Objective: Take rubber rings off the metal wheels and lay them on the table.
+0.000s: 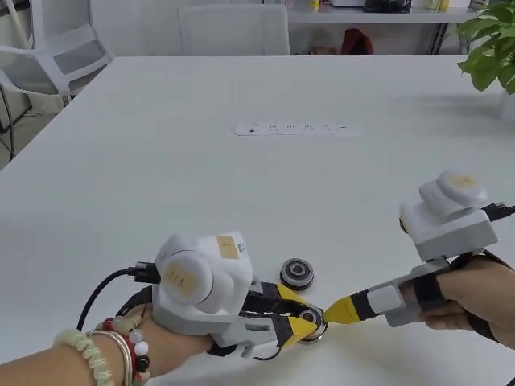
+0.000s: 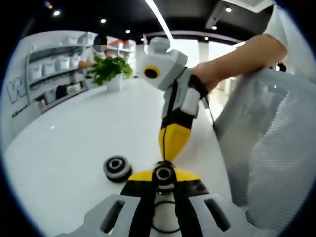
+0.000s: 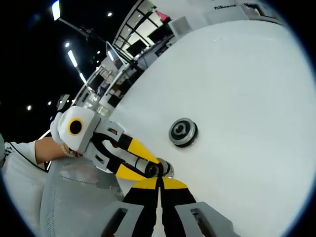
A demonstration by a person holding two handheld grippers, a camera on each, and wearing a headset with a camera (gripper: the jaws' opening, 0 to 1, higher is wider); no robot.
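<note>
My left gripper (image 1: 309, 322) (image 2: 164, 176) is shut on a small metal wheel (image 1: 314, 320) (image 2: 164, 173) (image 3: 156, 169), held just above the table near its front edge. From the right, my right gripper (image 1: 331, 314) (image 3: 160, 179) has its yellow jaws shut, with the tips against that wheel's rim. I cannot tell whether they pinch its rubber ring. A second wheel with a dark rubber ring (image 1: 297, 273) (image 2: 117, 168) (image 3: 183, 132) lies flat on the white table (image 1: 241, 185), just behind the held one.
A white power strip (image 1: 296, 128) lies flat at mid-table. A potted plant (image 1: 491, 48) (image 2: 111, 69) stands at the far right corner. White chairs (image 1: 233, 28) stand behind the far edge, and a mesh chair (image 2: 276, 148) stands close by the near side.
</note>
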